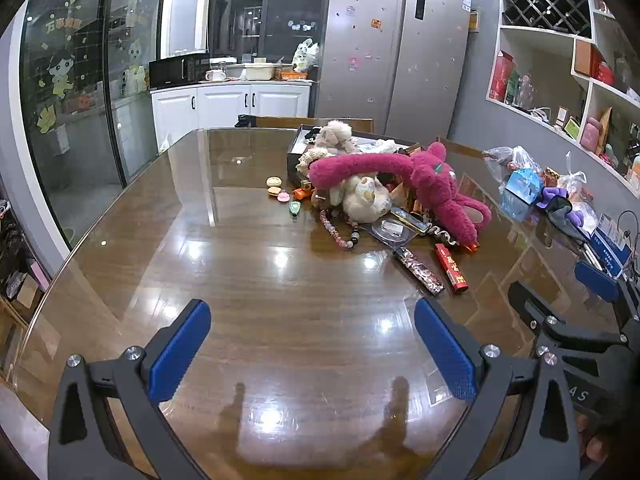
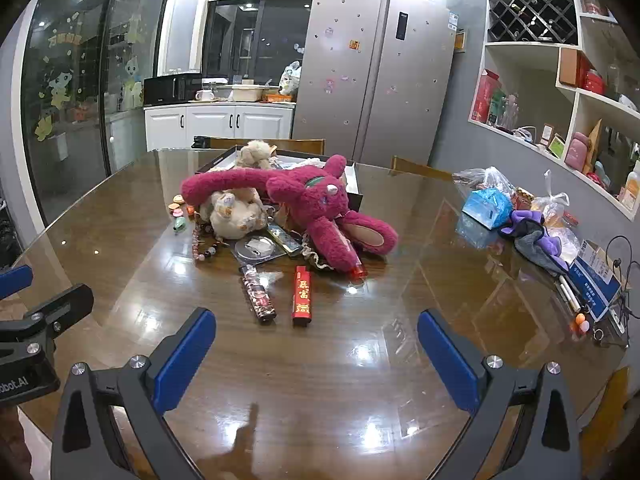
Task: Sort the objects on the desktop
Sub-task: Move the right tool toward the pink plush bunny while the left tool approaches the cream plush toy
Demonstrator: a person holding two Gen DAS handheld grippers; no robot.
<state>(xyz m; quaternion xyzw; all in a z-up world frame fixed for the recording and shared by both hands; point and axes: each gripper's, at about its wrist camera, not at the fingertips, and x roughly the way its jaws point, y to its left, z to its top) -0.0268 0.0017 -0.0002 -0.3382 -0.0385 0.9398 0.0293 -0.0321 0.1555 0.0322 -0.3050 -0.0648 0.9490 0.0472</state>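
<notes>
A magenta plush toy [image 1: 432, 184] [image 2: 312, 200] lies over a pile of small things on the glossy wooden table [image 1: 260, 280], in front of a dark open box [image 1: 296, 148] [image 2: 356, 188]. A cream plush [image 1: 364, 200] [image 2: 236, 216] lies under it. A red lighter [image 1: 452, 268] [image 2: 302, 296], a patterned lighter [image 1: 420, 270] [image 2: 258, 294] and a bead bracelet [image 1: 336, 230] lie nearest. My left gripper [image 1: 312, 348] is open and empty over bare table. My right gripper [image 2: 316, 356] is open and empty, just short of the lighters; it also shows at the right edge of the left wrist view [image 1: 560, 296].
Small round colourful items [image 1: 280, 192] lie left of the pile. Plastic bags, a blue tissue pack [image 2: 486, 204], purple cloth [image 2: 536, 236] and a blue-white box [image 2: 596, 276] crowd the table's right side by the wall shelves. Chair backs stand behind the table.
</notes>
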